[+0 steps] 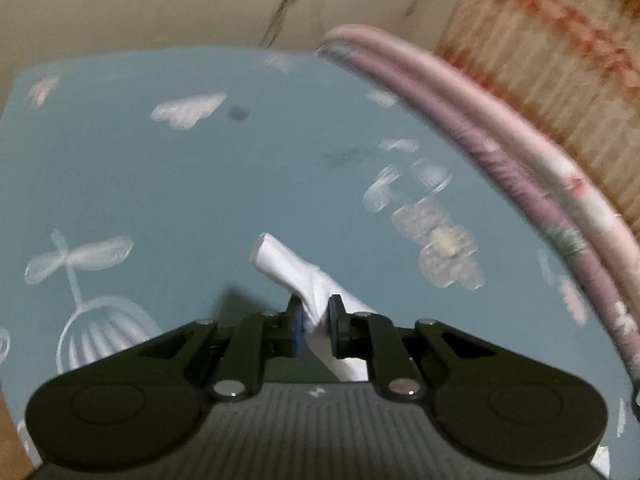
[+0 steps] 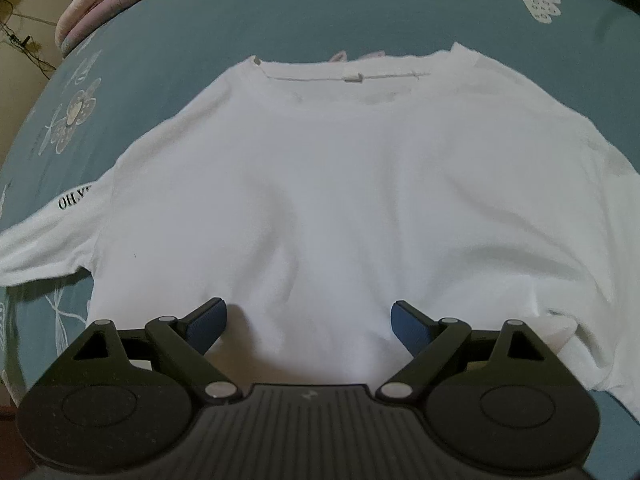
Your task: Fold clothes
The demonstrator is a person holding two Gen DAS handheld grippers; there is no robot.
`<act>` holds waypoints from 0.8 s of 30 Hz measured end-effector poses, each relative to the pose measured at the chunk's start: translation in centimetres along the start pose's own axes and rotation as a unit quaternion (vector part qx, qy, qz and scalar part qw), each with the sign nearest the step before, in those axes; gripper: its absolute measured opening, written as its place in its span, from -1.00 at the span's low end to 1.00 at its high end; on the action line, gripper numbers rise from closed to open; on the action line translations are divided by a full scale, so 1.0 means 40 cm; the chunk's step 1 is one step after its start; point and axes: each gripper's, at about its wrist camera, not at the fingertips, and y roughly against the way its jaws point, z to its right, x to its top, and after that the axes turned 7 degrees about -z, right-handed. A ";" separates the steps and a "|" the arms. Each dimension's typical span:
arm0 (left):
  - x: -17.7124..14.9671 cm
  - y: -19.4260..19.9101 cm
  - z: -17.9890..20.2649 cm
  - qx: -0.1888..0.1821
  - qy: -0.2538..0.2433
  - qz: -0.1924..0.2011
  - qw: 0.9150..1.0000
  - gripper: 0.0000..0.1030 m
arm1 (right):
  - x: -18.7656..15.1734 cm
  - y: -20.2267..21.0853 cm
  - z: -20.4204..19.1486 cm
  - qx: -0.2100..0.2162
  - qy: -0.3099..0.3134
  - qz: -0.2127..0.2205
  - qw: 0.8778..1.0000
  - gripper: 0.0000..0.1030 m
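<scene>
A white T-shirt (image 2: 340, 184) lies spread flat on the blue bedsheet (image 2: 168, 32), collar at the far side, with one sleeve bearing black letters (image 2: 74, 202) stretched to the left. My right gripper (image 2: 309, 320) hovers open over the shirt's near hem, its blue pads (image 2: 206, 326) wide apart with nothing between them. In the left wrist view, my left gripper (image 1: 316, 326) is shut on a bunched strip of the white shirt (image 1: 292, 268), whose free end sticks out beyond the fingers above the sheet (image 1: 180, 184).
The sheet carries white flower and butterfly prints (image 1: 444, 248). A rolled pink and purple quilt (image 1: 500, 152) runs along the bed's edge, seen also as a quilt (image 2: 96, 0) at the top left. A beige and orange patterned cloth (image 1: 560, 40) hangs beyond it.
</scene>
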 end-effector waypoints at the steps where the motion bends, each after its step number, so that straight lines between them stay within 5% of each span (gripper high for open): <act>1: -0.008 -0.014 -0.022 0.012 0.011 -0.011 1.000 -0.78 | 0.003 0.003 -0.005 0.000 0.002 0.001 1.000 0.79; 7: -0.034 -0.035 -0.078 0.022 0.033 -0.028 0.999 -0.76 | 0.031 0.017 -0.038 -0.008 0.033 0.004 0.999 0.79; 11: -0.017 -0.038 -0.096 0.032 0.024 -0.051 0.998 -0.49 | 0.062 0.011 -0.074 0.003 0.041 0.003 0.999 0.79; 17: 0.013 -0.002 -0.057 0.119 -0.057 -0.077 0.988 -0.27 | 0.143 0.002 -0.175 0.035 0.087 0.020 0.995 0.77; 22: 0.026 0.012 -0.007 0.096 -0.087 -0.090 0.987 -0.25 | 0.238 -0.038 -0.279 0.041 0.168 0.024 0.985 0.38; 24: 0.025 0.006 0.024 0.075 -0.097 -0.098 0.988 -0.23 | 0.276 -0.062 -0.318 0.039 0.200 0.023 0.979 0.00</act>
